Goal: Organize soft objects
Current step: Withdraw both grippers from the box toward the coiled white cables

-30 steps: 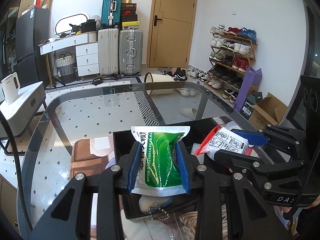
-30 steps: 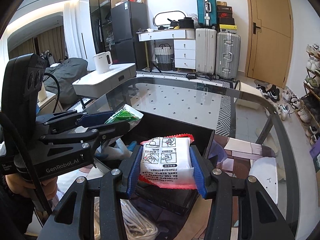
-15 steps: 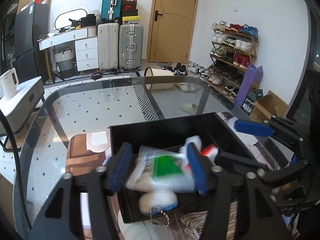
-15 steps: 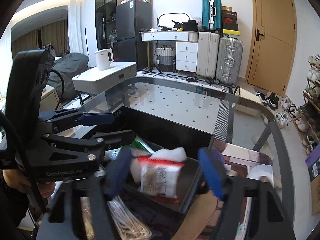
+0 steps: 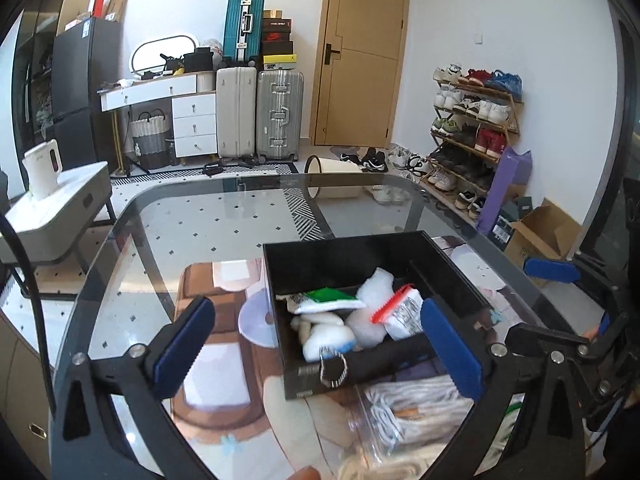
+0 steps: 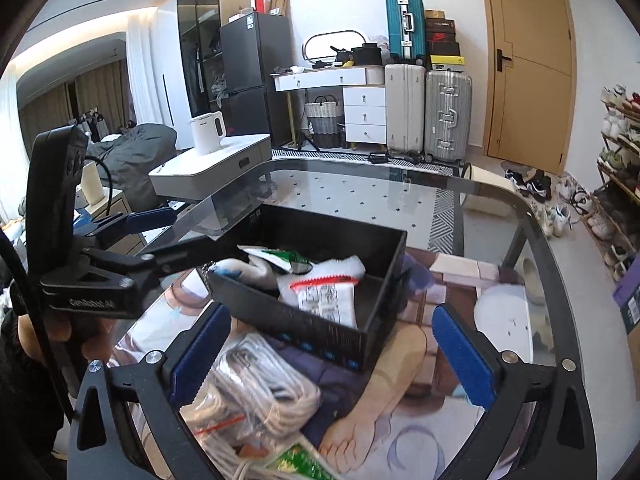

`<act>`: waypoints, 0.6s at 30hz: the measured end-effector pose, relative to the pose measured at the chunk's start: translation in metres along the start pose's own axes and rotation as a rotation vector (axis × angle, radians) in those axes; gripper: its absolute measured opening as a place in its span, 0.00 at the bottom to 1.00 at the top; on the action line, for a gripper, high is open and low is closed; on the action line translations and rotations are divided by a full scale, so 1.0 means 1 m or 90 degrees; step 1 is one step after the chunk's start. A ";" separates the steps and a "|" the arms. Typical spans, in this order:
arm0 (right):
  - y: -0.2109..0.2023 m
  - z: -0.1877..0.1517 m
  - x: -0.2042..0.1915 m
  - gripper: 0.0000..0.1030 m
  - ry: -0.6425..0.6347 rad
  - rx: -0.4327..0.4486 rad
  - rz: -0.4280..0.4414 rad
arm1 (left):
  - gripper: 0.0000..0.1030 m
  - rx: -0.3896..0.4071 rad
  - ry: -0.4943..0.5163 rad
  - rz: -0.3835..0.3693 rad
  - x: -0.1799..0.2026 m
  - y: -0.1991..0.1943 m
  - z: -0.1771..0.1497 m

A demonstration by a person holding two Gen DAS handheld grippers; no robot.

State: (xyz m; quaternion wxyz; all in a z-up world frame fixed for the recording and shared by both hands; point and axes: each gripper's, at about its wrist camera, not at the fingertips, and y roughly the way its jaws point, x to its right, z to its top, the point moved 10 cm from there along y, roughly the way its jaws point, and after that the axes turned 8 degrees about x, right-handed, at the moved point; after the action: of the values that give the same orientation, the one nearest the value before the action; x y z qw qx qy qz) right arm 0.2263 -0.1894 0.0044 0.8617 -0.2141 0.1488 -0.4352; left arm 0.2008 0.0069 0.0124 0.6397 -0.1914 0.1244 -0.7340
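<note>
Both the left claw and right claw are being opened, empty, above the black box where the packets are seen lying.

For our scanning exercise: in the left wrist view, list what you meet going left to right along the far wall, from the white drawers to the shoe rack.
White drawers → cream suitcase → silver suitcase → wooden door → shoe rack.
</note>
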 end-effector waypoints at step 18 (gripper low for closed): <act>-0.041 -0.048 0.003 0.99 0.033 -0.030 -0.028 | 1.00 0.000 -0.006 -0.009 0.003 -0.045 -0.033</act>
State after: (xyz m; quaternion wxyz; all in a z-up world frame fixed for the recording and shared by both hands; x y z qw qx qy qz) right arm 0.1783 -0.2247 -0.0173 0.8425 -0.2263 0.1765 -0.4559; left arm 0.1456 0.0090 0.0028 0.6352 -0.1956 0.1199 -0.7375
